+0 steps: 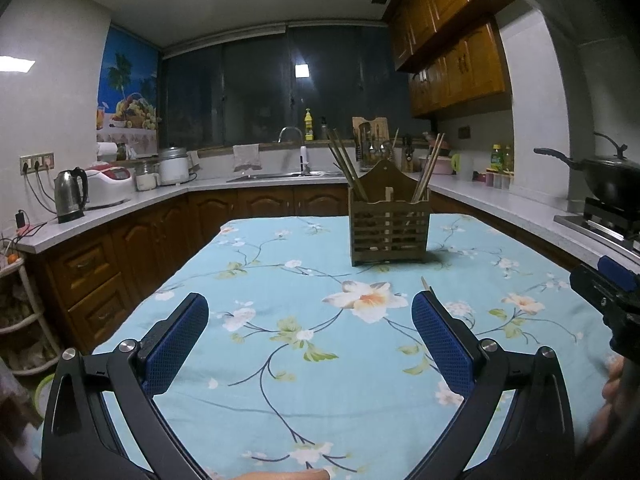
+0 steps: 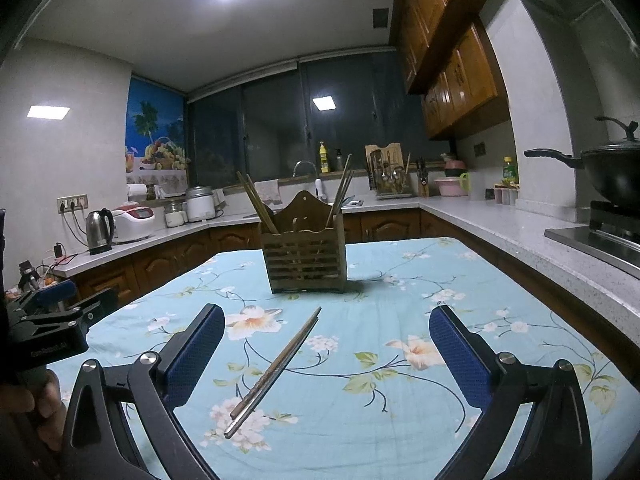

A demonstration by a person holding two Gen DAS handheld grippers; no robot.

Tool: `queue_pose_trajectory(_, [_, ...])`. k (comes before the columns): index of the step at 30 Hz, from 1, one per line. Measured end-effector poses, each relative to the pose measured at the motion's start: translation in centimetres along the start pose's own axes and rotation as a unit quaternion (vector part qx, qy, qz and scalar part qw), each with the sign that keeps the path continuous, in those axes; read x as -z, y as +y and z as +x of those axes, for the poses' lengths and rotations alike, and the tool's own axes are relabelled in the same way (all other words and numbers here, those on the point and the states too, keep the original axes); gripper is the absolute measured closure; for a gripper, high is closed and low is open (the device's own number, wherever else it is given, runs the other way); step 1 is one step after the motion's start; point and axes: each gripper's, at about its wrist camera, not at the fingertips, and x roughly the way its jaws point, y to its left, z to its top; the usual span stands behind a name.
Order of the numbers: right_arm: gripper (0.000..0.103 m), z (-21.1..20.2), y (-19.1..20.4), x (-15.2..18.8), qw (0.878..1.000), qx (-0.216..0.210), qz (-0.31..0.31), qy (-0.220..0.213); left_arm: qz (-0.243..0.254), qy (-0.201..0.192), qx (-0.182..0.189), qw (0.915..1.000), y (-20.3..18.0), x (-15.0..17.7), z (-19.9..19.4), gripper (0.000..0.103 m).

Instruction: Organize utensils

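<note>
**Chopsticks loose on the floral cloth, both tools spread wide**

Covered in pale blue cotton printed with cream blossoms and thin dark stems: the surface (image 2: pixel 400 276), its cloth lying slightly rumpled. Behind, on three sides, grey speckled stone counters over carved brown wooden cabinets.

Standing upright toward the far middle of the cloth: a slatted wooden chopstick holder (image 2: pixel 304 262), boxy, with an arched back panel pierced by a hanging hole and two compartments. Leaning out of each compartment, long slim chopsticks (image 2: pixel 256 208) fanning left and right.

Low over the near edge, the right tool (image 2: pixel 326 354), black angular arms ending in blue pads of fine mesh texture, spread wide and gripping nothing. Likewise parted and empty, the left tool (image 1: pixel 310 338), off to the left beside it.

Flat on the cloth between the right tool's pads, touching neither: a loose pair of chopsticks (image 2: pixel 276 370), side by side on a diagonal, grey and metallic-looking, ridged near the thick squared ends closest to the camera, tapering toward the holder, well short of it.
</note>
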Motion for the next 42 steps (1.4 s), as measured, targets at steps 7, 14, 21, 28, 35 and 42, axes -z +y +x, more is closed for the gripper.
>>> queue_pose_trajectory(7, [0.0,0.2,-0.2,-0.03,1.0,-0.003,0.005,0.0,0.001,-0.002,0.0,1.0,-0.02,0.0,-0.06,0.0])
queue_pose_trajectory(14, [0.0,0.23,-0.28,-0.04,1.0,-0.005,0.007,0.001,0.0,0.003,-0.003,1.0,0.08,-0.14,-0.03,0.0])
queue_pose_trajectory(21, [0.0,0.25,-0.26,-0.02,1.0,-0.006,0.006,0.001,0.002,0.0,-0.001,1.0,0.14,-0.3,0.13,0.0])
queue_pose_trajectory(28, [0.0,0.11,-0.01,-0.44,1.0,-0.007,0.0,-0.002,0.006,0.0,0.002,1.0,0.14,-0.29,0.23,0.0])
queue_pose_trajectory(35, [0.0,0.15,0.03,-0.54,1.0,-0.007,0.0,-0.002,0.005,0.0,0.002,1.0,0.06,-0.26,0.21,0.0])
queue_pose_trajectory(42, [0.0,0.21,0.03,-0.59,1.0,-0.008,0.001,-0.002,0.005,0.002,0.004,1.0,-0.12,-0.29,0.32,0.0])
